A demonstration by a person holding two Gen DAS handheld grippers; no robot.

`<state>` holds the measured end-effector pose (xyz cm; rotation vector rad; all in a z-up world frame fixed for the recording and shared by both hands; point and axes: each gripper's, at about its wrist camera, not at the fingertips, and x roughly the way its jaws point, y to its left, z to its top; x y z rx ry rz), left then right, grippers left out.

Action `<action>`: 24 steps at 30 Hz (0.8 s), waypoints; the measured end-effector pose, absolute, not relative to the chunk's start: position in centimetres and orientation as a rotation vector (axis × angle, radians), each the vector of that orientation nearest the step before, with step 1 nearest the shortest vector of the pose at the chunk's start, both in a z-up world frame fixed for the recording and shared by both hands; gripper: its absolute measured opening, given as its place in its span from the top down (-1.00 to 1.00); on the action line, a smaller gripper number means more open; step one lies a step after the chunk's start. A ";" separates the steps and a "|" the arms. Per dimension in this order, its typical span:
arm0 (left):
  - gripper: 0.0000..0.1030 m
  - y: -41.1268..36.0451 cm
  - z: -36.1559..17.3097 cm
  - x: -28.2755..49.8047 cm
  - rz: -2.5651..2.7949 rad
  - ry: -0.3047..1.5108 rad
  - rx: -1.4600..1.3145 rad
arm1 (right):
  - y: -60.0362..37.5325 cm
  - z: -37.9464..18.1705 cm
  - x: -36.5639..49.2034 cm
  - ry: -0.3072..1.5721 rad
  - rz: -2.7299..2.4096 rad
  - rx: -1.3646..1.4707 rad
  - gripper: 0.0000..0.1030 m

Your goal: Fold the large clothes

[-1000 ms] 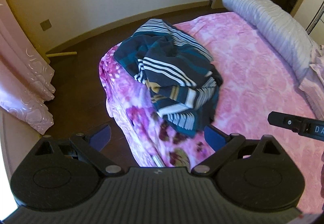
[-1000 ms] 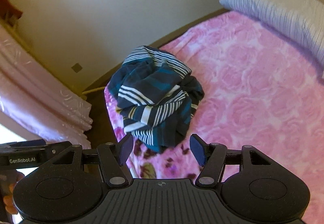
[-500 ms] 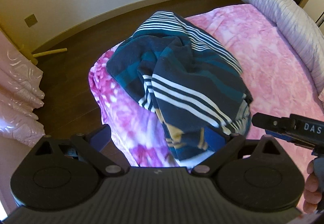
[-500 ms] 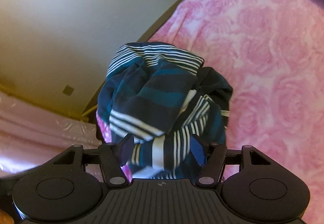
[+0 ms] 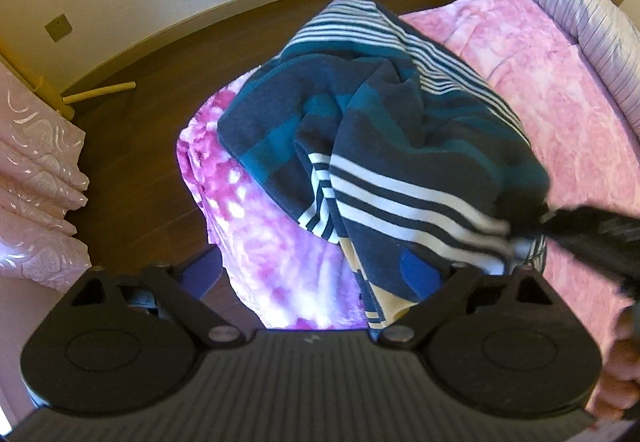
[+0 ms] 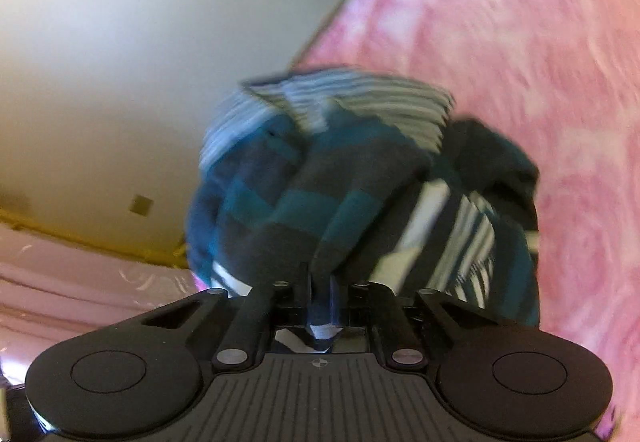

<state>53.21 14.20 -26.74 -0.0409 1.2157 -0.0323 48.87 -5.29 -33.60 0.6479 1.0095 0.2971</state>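
Garment [image 5: 384,146], striped in navy, teal and white, lies crumpled in a heap on the corner of the bed [image 5: 560,90], as seen from the left wrist. Bed cover is pink with a rose pattern; the corner hanging toward the floor is a stronger magenta. Left gripper [image 5: 316,270]: jaws wide apart, nothing between them. Its right blue pad sits against the near lower edge of the heap, where a beige stripe shows; its left pad hangs over the bed corner and the dark wood floor [image 5: 132,146], clear of the cloth. Right gripper [image 5: 516,238] enters from the right edge, motion-blurred, its tip at the white-striped fold on the near right side of the heap. Part of a hand [image 5: 616,378] shows at the lower right edge. Pillow [image 5: 576,22] with fine stripes lies at the far right of the bed, well apart from the heap. Pink curtain [image 5: 36,194] hangs at the left; a wall socket [image 5: 58,27] sits above the skirting. Right wrist view is blurred. Right gripper's jaws are drawn together, clamped on a fold of the garment; navy and white cloth shows between the pads [image 6: 335,298]. The rest of the heap rises directly in front of the fingers, pink cover to the right, wall to the left.
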 end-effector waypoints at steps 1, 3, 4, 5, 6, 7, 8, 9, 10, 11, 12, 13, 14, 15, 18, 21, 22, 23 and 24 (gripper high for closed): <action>-0.81 14.2 -26.2 53.1 -0.039 1.205 -0.044 | -5.7 -32.1 48.4 0.954 0.313 0.647 0.95; -0.81 13.8 -25.0 52.9 -0.049 1.183 -0.047 | -6.9 -28.8 47.7 0.870 0.336 0.655 0.95; -0.81 13.6 -24.3 52.8 -0.057 1.170 -0.045 | -7.6 -27.3 47.2 0.824 0.343 0.670 0.96; -0.81 13.3 -23.4 52.6 -0.068 1.151 -0.039 | -8.5 -25.5 46.7 0.773 0.344 0.688 0.96; -0.81 12.9 -22.7 52.4 -0.077 1.136 -0.034 | -9.6 -23.8 46.1 0.723 0.339 0.706 0.96; -0.81 12.4 -21.7 52.2 -0.093 1.117 -0.029 | -10.5 -22.3 45.6 0.681 0.337 0.720 0.96; -0.81 11.9 -20.9 51.9 -0.109 1.099 -0.025 | -11.6 -20.5 44.8 0.628 0.338 0.723 0.96; -0.81 11.2 -19.9 51.5 -0.128 1.079 -0.018 | -12.3 -18.8 44.0 0.579 0.341 0.714 0.96; -0.81 10.4 -18.9 51.1 -0.150 1.058 -0.010 | -13.4 -16.9 42.8 0.525 0.345 0.703 0.96; -0.81 9.6 -17.9 50.5 -0.171 1.036 -0.002 | -14.2 -15.3 41.8 0.481 0.347 0.698 0.96; -0.81 8.9 -16.8 50.0 -0.191 1.015 0.002 | -15.3 -13.8 40.6 0.436 0.342 0.704 0.97; -0.81 7.9 -15.6 49.2 -0.218 0.988 0.007 | -16.6 -12.0 39.4 0.384 0.333 0.723 0.97; -0.81 7.0 -14.5 48.4 -0.242 0.964 0.013 | -17.8 -10.6 38.1 0.339 0.320 0.734 0.97; -0.81 6.1 -13.5 47.6 -0.265 0.942 0.017 | -19.3 -8.9 36.5 0.290 0.303 0.736 0.97; -0.81 2.8 -10.1 44.4 -0.361 0.870 0.033 | -22.8 -4.0 31.5 0.144 0.272 0.727 0.97; -0.82 -0.5 -7.4 40.8 -0.459 0.816 0.040 | -26.5 1.3 25.0 -0.016 0.221 0.688 0.97; -0.82 -1.9 -6.5 39.4 -0.495 0.799 0.045 | -27.7 2.7 23.0 -0.054 0.208 0.676 0.97; -0.82 -3.2 -5.9 38.2 -0.527 0.786 0.051 | -28.8 4.3 20.7 -0.095 0.186 0.655 0.97; -0.82 -4.5 -5.2 36.8 -0.563 0.770 0.058 | -29.7 5.8 18.4 -0.131 0.158 0.634 0.97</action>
